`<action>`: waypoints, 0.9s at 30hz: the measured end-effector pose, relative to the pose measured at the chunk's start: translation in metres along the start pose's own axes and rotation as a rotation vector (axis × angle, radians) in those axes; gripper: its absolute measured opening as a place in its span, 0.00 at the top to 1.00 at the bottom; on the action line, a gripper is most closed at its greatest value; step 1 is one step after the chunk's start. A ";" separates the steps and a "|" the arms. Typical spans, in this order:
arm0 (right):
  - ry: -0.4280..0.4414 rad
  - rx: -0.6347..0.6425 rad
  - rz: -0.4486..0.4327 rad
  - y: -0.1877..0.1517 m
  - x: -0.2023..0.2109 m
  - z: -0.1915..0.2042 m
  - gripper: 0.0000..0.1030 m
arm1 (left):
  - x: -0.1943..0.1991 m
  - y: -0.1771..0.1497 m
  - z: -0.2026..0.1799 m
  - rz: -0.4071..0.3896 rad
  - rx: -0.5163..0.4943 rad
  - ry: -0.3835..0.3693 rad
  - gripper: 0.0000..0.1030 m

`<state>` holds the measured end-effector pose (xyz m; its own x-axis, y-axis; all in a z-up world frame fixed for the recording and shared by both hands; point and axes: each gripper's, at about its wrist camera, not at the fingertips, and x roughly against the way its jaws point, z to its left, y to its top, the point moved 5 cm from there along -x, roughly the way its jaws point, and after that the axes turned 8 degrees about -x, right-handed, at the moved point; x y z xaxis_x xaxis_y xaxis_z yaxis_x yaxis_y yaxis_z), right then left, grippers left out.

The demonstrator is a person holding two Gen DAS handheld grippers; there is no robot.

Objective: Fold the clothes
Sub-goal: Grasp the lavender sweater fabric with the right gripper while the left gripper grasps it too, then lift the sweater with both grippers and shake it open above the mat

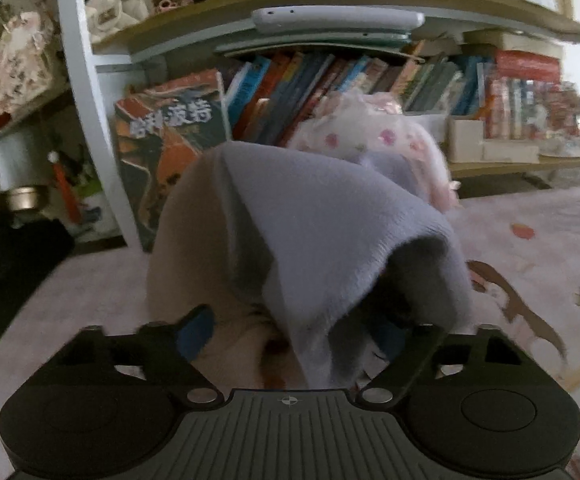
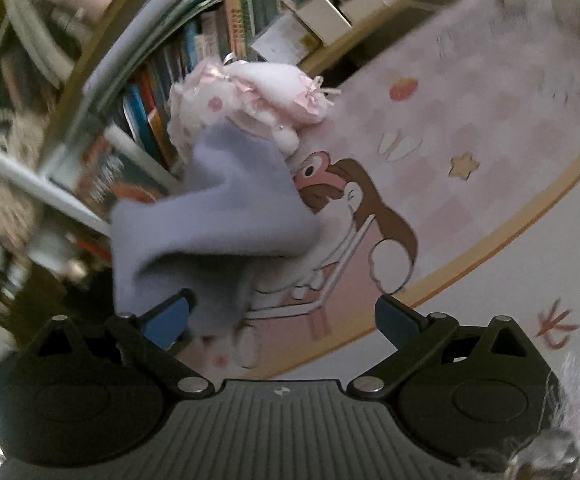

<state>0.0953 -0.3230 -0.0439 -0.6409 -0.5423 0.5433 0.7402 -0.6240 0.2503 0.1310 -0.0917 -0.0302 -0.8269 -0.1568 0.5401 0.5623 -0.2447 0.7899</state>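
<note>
A lavender fleece garment [image 1: 329, 236] with a pale pink part on its left hangs in front of my left gripper [image 1: 297, 332]. The cloth drapes over the gap between the fingers and hides the right fingertip, so I cannot tell whether the gripper grips it. In the right wrist view the same lavender garment [image 2: 218, 216] hangs in the air over my right gripper's left blue fingertip [image 2: 170, 320]. My right gripper [image 2: 286, 320] is open, its jaws wide apart, with nothing clamped between them.
A pink cartoon-print mat [image 2: 469, 152] covers the surface below. A white and pink plush toy [image 2: 250, 92] lies at its far edge, also in the left view [image 1: 373, 132]. A bookshelf full of books [image 1: 329, 80] stands right behind it.
</note>
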 end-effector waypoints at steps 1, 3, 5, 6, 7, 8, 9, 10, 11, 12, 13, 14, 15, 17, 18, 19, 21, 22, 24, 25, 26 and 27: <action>0.022 -0.030 0.015 0.002 0.001 -0.002 0.02 | -0.003 0.004 -0.003 -0.006 -0.008 0.014 0.70; 0.063 -0.078 0.041 0.005 0.001 -0.005 0.03 | 0.001 0.009 -0.005 -0.009 -0.013 -0.010 0.95; 0.099 -0.137 0.074 0.005 -0.001 -0.010 0.03 | 0.011 0.012 -0.006 -0.019 -0.024 -0.046 0.96; 0.117 -0.171 0.100 0.004 -0.005 -0.013 0.03 | 0.020 0.013 -0.009 -0.041 -0.058 -0.051 0.96; 0.134 -0.207 0.124 0.003 -0.009 -0.016 0.03 | 0.031 0.014 -0.013 -0.065 -0.105 -0.050 0.96; 0.149 -0.243 0.143 0.001 -0.013 -0.019 0.02 | 0.042 0.014 -0.017 -0.088 -0.151 -0.049 0.96; 0.163 -0.277 0.163 -0.001 -0.016 -0.021 0.03 | 0.053 0.013 -0.021 -0.105 -0.192 -0.050 0.96; 0.176 -0.310 0.182 -0.003 -0.020 -0.023 0.02 | 0.064 0.010 -0.025 -0.118 -0.229 -0.052 0.96; 0.188 -0.344 0.202 -0.005 -0.024 -0.025 0.02 | 0.074 0.007 -0.029 -0.125 -0.256 -0.054 0.96; 0.198 -0.367 0.217 -0.007 -0.027 -0.027 0.02 | 0.083 0.004 -0.033 -0.125 -0.275 -0.057 0.96; 0.208 -0.387 0.231 -0.008 -0.030 -0.028 0.02 | 0.092 0.000 -0.036 -0.125 -0.293 -0.059 0.96; 0.217 -0.406 0.245 -0.010 -0.033 -0.029 0.03 | 0.101 -0.003 -0.040 -0.125 -0.312 -0.062 0.96; 0.231 -0.425 0.254 -0.011 -0.035 -0.029 0.04 | 0.107 -0.007 -0.043 -0.121 -0.327 -0.063 0.96; 0.263 -0.464 0.268 -0.013 -0.039 -0.031 0.09 | 0.114 -0.017 -0.048 -0.102 -0.353 -0.062 0.96; 0.276 -0.479 0.269 -0.013 -0.039 -0.032 0.24 | 0.117 -0.021 -0.050 -0.093 -0.366 -0.062 0.96; 0.287 -0.493 0.269 -0.014 -0.039 -0.034 0.44 | 0.121 -0.026 -0.053 -0.084 -0.379 -0.061 0.96; 0.271 -0.493 0.260 -0.013 -0.038 -0.039 0.72 | 0.127 -0.035 -0.058 -0.065 -0.405 -0.060 0.95; 0.264 -0.487 0.252 -0.012 -0.037 -0.042 0.83 | 0.128 -0.038 -0.059 -0.052 -0.408 -0.063 0.95; 0.278 -0.467 0.226 -0.009 -0.031 -0.045 0.86 | 0.126 -0.041 -0.057 -0.025 -0.388 -0.078 0.95; 0.294 -0.443 0.211 -0.006 -0.026 -0.043 0.87 | 0.127 -0.039 -0.056 -0.022 -0.371 -0.085 0.95; 0.312 -0.415 0.195 -0.003 -0.021 -0.040 0.88 | 0.129 -0.035 -0.056 -0.027 -0.353 -0.095 0.95; 0.334 -0.383 0.173 0.003 -0.014 -0.035 0.88 | 0.132 -0.029 -0.057 -0.039 -0.336 -0.107 0.96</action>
<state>0.0995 -0.3371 -0.0783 -0.5919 -0.7660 0.2508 0.7538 -0.6363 -0.1641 0.0052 -0.1596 0.0012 -0.8323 -0.0442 0.5525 0.4813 -0.5522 0.6808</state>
